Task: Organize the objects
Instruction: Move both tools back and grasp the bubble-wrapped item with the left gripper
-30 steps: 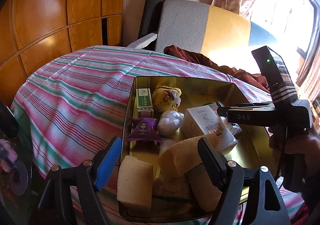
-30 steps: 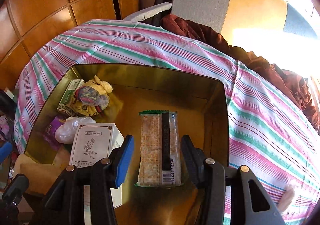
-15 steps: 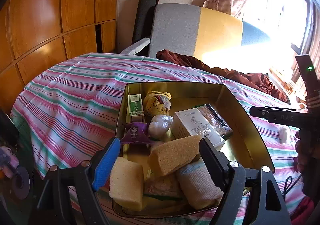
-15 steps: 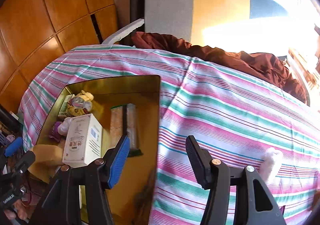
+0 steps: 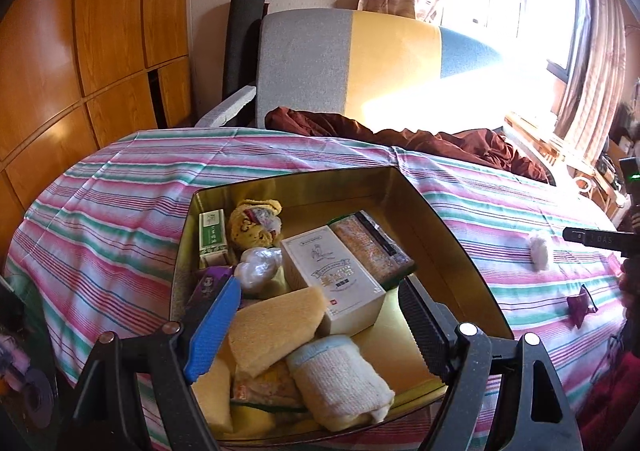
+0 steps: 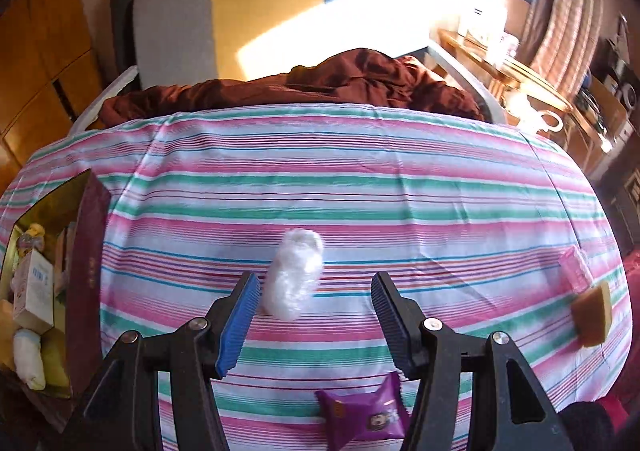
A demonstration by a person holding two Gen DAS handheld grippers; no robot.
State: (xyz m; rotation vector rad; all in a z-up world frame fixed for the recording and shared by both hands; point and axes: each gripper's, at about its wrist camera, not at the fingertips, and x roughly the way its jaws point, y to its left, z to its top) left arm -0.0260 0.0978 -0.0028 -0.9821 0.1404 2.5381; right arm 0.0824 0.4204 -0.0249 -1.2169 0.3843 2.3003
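A gold tin box [image 5: 448, 235] sits on the striped table and holds a white carton [image 5: 332, 279], a cracker pack [image 5: 372, 247], yellow sponges [image 5: 276, 327], a rolled cloth [image 5: 340, 383] and small packets. My left gripper [image 5: 320, 327] hovers open over the tin's near end, holding nothing. My right gripper [image 6: 316, 323] is open above the cloth to the tin's right. A white crinkled plastic ball [image 6: 294, 277] lies just past its blue left finger [image 6: 238, 325]. A purple snack packet [image 6: 366, 417] lies under it, close to the camera. The right gripper's body [image 5: 600, 239] shows at the left view's right edge.
A pink packet [image 6: 574, 271] and a brown sponge piece [image 6: 594, 317] lie near the table's right edge. The tin's dark red outer wall [image 6: 86, 279] stands at the left of the right wrist view. A maroon cloth [image 6: 320, 85] and a chair lie behind the table.
My right gripper has left the cracker pack in the tin, opened wider and swung right over the striped cloth to the white ball. The left gripper drew back slightly.
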